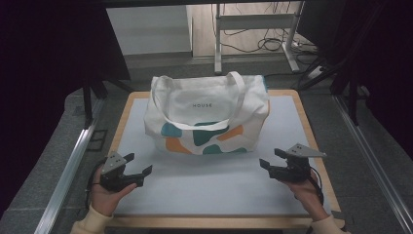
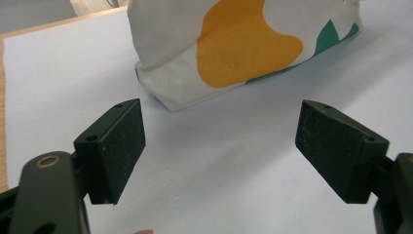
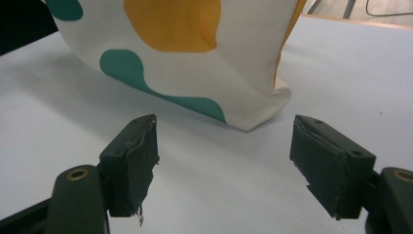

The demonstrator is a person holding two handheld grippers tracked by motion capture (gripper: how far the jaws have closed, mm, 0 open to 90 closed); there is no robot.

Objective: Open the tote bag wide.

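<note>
A white cloth tote bag (image 1: 207, 117) with orange and teal blobs and the word HOUSE stands upright at the back middle of a pale mat (image 1: 209, 185). Its two handles droop over its front. My left gripper (image 1: 140, 163) is held low over the mat, in front of the bag's left corner, open with nothing between its jaws. My right gripper (image 1: 271, 157) hovers in front of the bag's right corner, also open and empty. The left gripper view has the bag's (image 2: 234, 44) corner a short way beyond the open gripper (image 2: 220, 122). The right gripper view has the bag's (image 3: 195, 48) bottom corner just past the open gripper (image 3: 225, 131).
The mat lies on a wooden table (image 1: 311, 131) whose rim shows around it. Metal rails (image 1: 68, 170) run along both sides of the table. Behind it are a desk frame (image 1: 253, 22) and loose cables (image 1: 272, 44) on the floor.
</note>
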